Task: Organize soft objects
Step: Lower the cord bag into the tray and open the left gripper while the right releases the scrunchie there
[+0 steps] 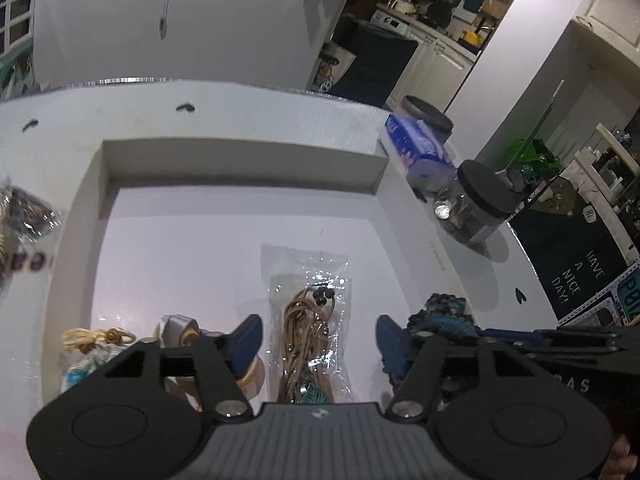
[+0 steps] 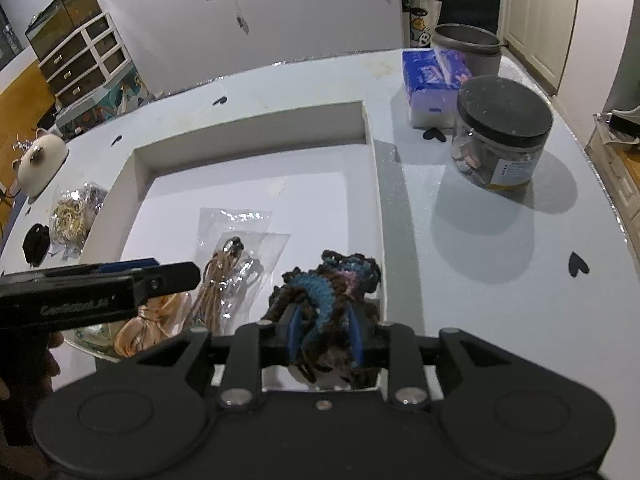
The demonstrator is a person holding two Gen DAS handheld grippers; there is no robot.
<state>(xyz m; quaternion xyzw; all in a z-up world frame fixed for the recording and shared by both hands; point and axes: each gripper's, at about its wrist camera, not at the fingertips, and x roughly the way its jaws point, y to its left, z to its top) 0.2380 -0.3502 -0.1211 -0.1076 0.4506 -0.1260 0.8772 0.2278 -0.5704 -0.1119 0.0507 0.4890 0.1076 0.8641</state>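
Right wrist view: the right claw (image 2: 325, 334) is clenched on a dark crocheted yarn piece in brown, blue and pink (image 2: 332, 284), held over the near right corner of the shallow white cardboard tray (image 2: 370, 120) on the white bench (image 2: 460, 240). Inside the tray lie a clear plastic bag of tan cord (image 2: 230, 268) and a peach satin ribbon bundle (image 2: 150, 322). Left wrist view: the left claw (image 1: 319, 340) hangs released, its blue pads spread above the bagged cord. A black-lidded clear jar (image 2: 500, 132) and a blue tissue pack (image 2: 430, 84) stand right of the tray.
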